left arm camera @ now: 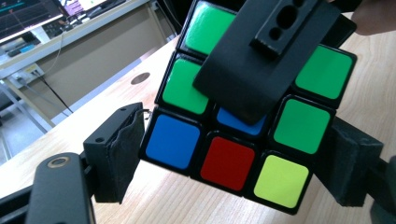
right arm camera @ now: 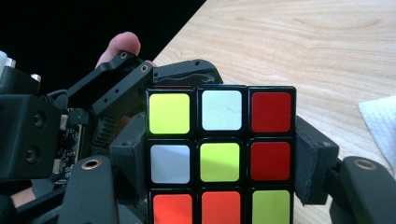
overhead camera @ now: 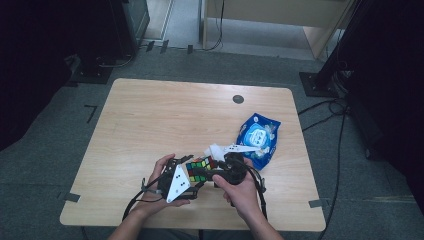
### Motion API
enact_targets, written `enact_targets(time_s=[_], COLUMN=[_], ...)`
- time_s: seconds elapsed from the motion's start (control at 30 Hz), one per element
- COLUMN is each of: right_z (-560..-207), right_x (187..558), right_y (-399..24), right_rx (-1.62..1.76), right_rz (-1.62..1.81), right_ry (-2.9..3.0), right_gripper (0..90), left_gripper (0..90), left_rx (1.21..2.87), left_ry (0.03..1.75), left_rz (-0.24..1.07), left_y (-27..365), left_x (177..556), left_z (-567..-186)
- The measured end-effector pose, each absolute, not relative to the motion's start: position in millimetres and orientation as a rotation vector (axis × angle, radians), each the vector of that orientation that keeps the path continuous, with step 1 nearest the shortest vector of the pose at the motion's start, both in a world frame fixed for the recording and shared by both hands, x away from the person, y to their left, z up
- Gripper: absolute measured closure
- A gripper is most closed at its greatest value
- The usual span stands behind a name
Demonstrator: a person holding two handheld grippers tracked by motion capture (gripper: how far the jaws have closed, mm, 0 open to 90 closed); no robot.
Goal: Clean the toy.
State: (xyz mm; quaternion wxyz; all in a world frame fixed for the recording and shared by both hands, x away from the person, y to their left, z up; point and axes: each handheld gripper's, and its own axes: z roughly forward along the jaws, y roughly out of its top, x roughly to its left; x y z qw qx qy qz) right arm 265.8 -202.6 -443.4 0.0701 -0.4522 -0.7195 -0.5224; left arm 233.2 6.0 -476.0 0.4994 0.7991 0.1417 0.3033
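Hands (overhead camera: pixel 200 187) over pale wood table (overhead camera: pixel 150 120); grey carpet (overhead camera: pixel 60 125).

High view dim, corners black; gripper views brighter, sharp; soft glare on cube (left arm camera: pixel 243 107) stickers; background blurred.

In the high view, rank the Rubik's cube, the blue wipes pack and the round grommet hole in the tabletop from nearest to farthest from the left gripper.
1. Rubik's cube: right beside the left gripper, between both grippers.
2. Blue wipes pack: farther right, past the cube.
3. Grommet hole: near the table's far edge.
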Motion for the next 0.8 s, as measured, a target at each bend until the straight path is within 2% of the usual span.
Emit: enact_targets(time_s=[0.13,0.37,0.8], right_z=[-444,-444,-442], right_x=[266,267,266], right_y=[-203,-203,-204], right_rx=[-1.360,-1.357,-1.326], right_rz=[-1.540,-1.546,-1.603], right_ry=[-2.171,-2.159,-2.146], right_gripper=[34.3,34.0,34.0], left_gripper=[20.6,33.7,34.0], left_rx=[1.937,1.900,1.862], left_ry=[0.331,0.310,0.402], left_rz=[0.730,0.687,0.669], left_y=[5,6,19], left_x=[232,230,239], left_z=[-477,-476,-472])
